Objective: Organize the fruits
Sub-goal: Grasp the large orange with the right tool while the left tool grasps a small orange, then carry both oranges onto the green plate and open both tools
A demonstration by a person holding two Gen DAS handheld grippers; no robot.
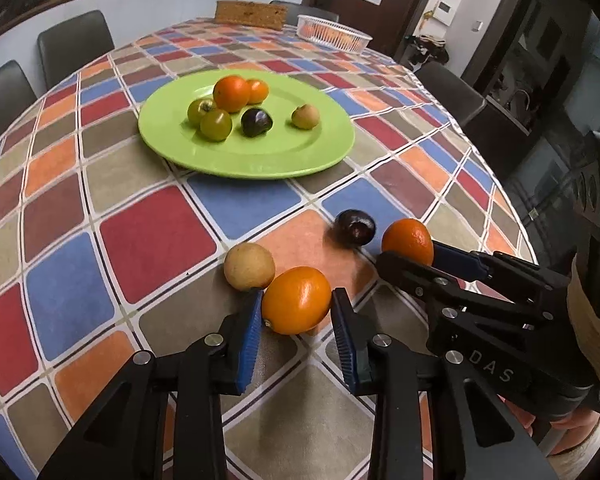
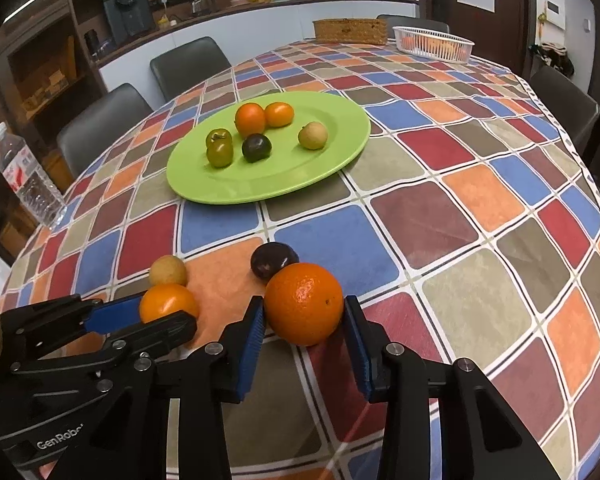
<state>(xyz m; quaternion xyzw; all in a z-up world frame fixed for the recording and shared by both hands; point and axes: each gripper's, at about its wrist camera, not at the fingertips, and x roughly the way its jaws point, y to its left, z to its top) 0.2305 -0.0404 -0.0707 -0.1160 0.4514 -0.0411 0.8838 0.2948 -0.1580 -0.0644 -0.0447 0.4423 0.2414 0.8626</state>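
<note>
Checkered tabletop (image 1: 148,240) ahead carries a green plate (image 1: 260,160) of six fruits, while each claw, left claw (image 1: 296,304) and right claw (image 2: 304,312), pinches a glossy orange (image 1: 296,300) (image 2: 304,308).

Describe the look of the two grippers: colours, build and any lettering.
Both the left gripper and the right gripper are black, angular linkage frames with silver rivets and blue ribbed pads. White lettering reads "DAS" on the right, "GenRob" (cut off) on the left. No cables show.

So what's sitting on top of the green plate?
The green plate holds six fruits: two oranges, two green tomato-like fruits, a dark plum and a tan fruit. Anything under them is covered.
</note>
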